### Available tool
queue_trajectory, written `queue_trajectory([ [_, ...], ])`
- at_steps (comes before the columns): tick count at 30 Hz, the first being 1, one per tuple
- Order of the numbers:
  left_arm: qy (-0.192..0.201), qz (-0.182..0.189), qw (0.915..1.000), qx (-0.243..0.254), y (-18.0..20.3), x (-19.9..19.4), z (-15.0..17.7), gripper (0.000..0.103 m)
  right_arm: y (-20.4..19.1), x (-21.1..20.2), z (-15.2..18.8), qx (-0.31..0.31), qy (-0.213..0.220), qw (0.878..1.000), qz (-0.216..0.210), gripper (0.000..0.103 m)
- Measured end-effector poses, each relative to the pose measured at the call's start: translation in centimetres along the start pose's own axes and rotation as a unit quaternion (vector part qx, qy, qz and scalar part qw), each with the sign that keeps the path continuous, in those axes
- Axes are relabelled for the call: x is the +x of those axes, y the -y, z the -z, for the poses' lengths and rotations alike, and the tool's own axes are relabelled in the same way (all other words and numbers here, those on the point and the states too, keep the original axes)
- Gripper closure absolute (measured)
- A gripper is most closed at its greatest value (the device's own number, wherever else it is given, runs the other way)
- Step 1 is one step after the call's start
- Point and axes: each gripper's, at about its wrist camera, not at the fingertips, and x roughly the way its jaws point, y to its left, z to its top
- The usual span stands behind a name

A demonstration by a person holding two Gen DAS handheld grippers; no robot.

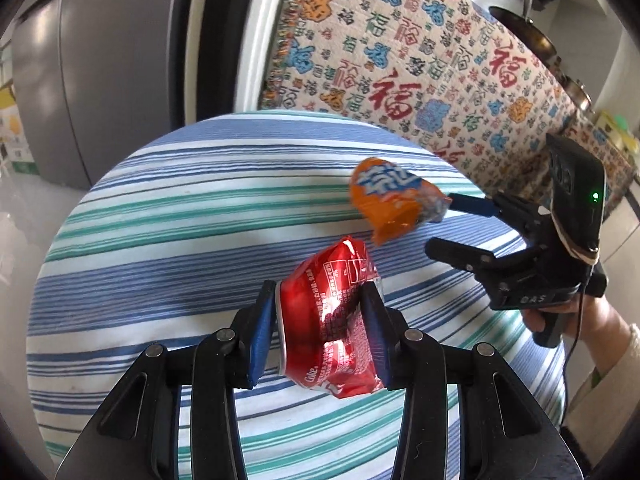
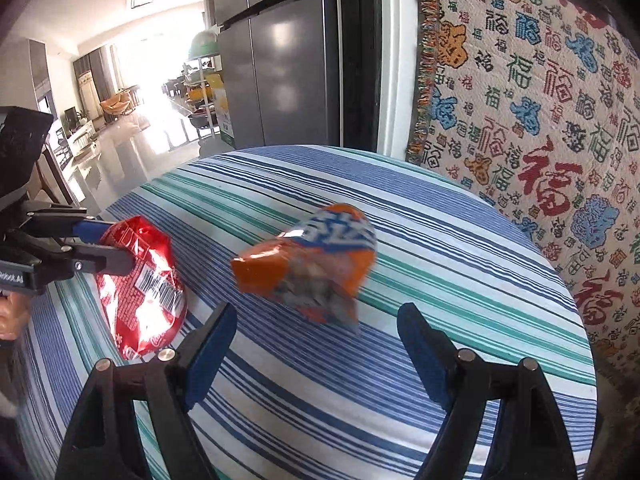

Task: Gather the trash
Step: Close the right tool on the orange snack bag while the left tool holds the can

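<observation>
Crushed red can [image 1: 332, 320] sits pinched between your left gripper's [image 1: 320, 320] fingers above the striped desk [image 1: 160, 240]. Your right gripper's [image 2: 316, 344] fingers are spread wide, the orange can [image 2: 308, 264] blurred just ahead of them.

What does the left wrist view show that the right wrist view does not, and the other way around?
Only the left wrist view shows dark pots above the patterned cloth and a hand holding the right gripper.

Only the right wrist view shows a bright living room and a shelf rack beside the fridge.

Both show the crushed red can clamped in the left gripper, the orange can by the open right gripper, the striped tablecloth, the patterned cloth and the grey fridge.
</observation>
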Motion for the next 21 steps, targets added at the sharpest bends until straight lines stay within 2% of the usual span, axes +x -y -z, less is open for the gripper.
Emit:
queue_trajectory([
  [4, 0.009, -0.01, 0.9999, 0.006, -0.2, -0.8, 0.2, 0.061, -1.0, 1.0, -1.2, -0.016, -0.006, 0.999, 0.04, 0.019],
  [6, 0.011, -0.01, 0.9999, 0.006, -0.4, -1.2, 0.2, 0.061, -2.3, 1.0, -1.4, -0.067, -0.007, 0.996, 0.067, 0.019],
  [9, 0.006, -0.008, 0.9999, 0.001, -1.0, -1.3, 0.4, 0.061, -3.7, 0.8, -1.4, -0.135, -0.014, 0.988, 0.077, 0.019],
  [13, -0.002, -0.005, 1.0, -0.009, -1.2, -0.9, 0.4, 0.061, -4.9, 1.4, -1.9, -0.187, -0.017, 0.979, 0.084, 0.019],
  [17, -0.004, 0.001, 0.9999, -0.014, -1.2, -0.9, 0.4, 0.061, -5.8, 3.6, -2.0, -0.234, -0.041, 0.964, 0.119, 0.021],
  [18, -0.004, 0.002, 0.9999, -0.014, -1.1, -0.8, 0.4, 0.061, -5.6, 4.3, -1.9, -0.237, -0.05, 0.961, 0.135, 0.042],
  [19, -0.005, 0.003, 0.9999, -0.013, -1.1, -0.8, 0.5, 0.061, -5.4, 4.4, -1.9, -0.233, -0.047, 0.959, 0.154, 0.055],
  [20, -0.005, 0.003, 0.9999, -0.013, -0.9, -0.8, 0.5, 0.061, -5.0, 4.2, -2.0, -0.222, -0.042, 0.96, 0.165, 0.057],
  [21, -0.005, 0.005, 0.9999, -0.011, -0.8, -0.8, 0.5, 0.061, -3.8, 3.6, -2.2, -0.174, -0.04, 0.972, 0.153, 0.061],
])
